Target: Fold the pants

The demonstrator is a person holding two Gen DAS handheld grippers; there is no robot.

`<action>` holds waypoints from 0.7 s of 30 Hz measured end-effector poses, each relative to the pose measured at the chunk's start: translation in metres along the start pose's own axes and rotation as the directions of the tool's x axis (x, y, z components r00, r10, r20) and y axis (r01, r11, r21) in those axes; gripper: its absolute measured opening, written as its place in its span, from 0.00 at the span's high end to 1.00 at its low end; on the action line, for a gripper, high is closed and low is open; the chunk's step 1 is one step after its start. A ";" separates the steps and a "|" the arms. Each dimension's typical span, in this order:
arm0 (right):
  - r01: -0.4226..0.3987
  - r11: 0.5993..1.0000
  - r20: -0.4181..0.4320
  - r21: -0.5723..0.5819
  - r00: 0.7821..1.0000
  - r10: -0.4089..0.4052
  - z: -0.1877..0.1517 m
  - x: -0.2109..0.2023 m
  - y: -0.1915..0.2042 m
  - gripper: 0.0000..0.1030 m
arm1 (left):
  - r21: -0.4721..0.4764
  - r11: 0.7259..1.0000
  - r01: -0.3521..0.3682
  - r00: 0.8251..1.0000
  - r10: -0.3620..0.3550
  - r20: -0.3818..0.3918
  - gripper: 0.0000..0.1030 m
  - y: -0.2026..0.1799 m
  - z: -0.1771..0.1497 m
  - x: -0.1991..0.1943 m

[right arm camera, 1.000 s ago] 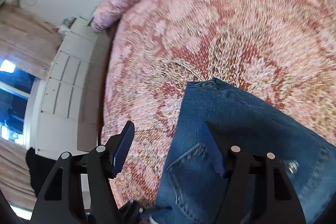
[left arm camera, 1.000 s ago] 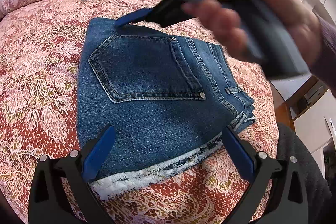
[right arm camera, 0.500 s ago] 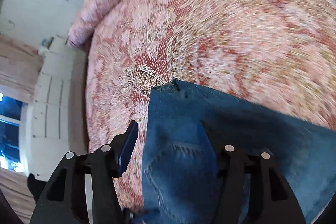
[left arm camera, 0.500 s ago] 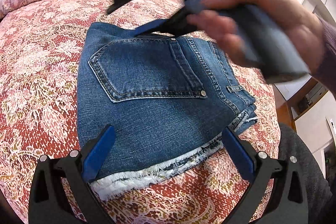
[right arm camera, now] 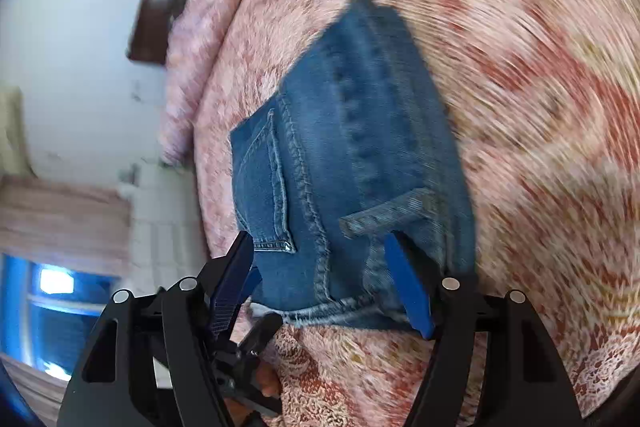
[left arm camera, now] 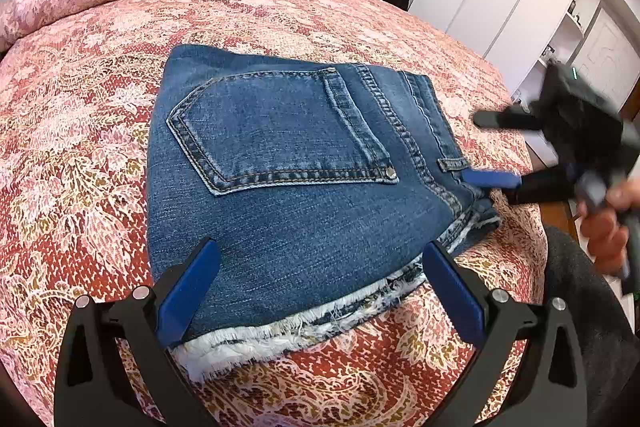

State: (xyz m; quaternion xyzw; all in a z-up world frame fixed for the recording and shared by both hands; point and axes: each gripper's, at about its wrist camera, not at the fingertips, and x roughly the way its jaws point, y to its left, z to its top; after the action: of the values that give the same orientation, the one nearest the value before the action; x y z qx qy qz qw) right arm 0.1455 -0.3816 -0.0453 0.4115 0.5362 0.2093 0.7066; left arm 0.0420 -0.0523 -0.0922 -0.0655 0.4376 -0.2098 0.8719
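**Folded denim on bed, both claws released**

Denim shorts (left arm camera: 288, 167) lie folded flat on the bed (left arm camera: 80, 107). Left claw (left arm camera: 320, 291) gapes over the frayed hem; right claw (right arm camera: 324, 279) gapes at the waistband. Judged thick, pliable, non-slip: grip stacked edges at corners.

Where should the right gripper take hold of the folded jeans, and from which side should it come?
Probably the thick waistband end of the folded jeans, near the belt loop. It is a firm stack of layers facing the open right gripper, so come in low from that side, one finger above and one beneath. The frayed hem by the left gripper is thinner and looser.
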 end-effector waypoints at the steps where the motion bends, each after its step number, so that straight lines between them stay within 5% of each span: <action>1: 0.003 1.000 0.025 -0.007 1.000 -0.002 -0.002 -0.004 -0.006 0.39 | 0.004 1.000 -0.002 1.000 0.002 0.001 0.02 -0.002 -0.001 0.001; 12: 0.135 0.985 0.049 -0.111 0.990 -0.130 -0.025 -0.033 0.001 0.38 | -0.001 1.000 0.013 1.000 -0.013 0.023 0.02 -0.001 -0.006 -0.004; 16: 0.024 0.999 0.119 -0.047 0.993 -0.018 -0.010 -0.051 -0.021 0.38 | -0.027 0.998 0.048 0.998 -0.047 0.039 0.02 0.006 -0.009 -0.007; 21: -0.049 0.998 0.106 -0.028 0.993 0.052 0.019 -0.033 -0.030 0.38 | -0.031 0.998 0.054 0.998 -0.053 0.043 0.02 0.007 -0.008 -0.007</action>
State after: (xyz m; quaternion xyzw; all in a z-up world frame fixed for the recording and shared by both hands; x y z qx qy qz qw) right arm 0.1477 -0.4297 -0.0487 0.4265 0.4842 0.2116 0.7340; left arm 0.0341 -0.0428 -0.0940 -0.0957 0.4205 -0.2246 0.8738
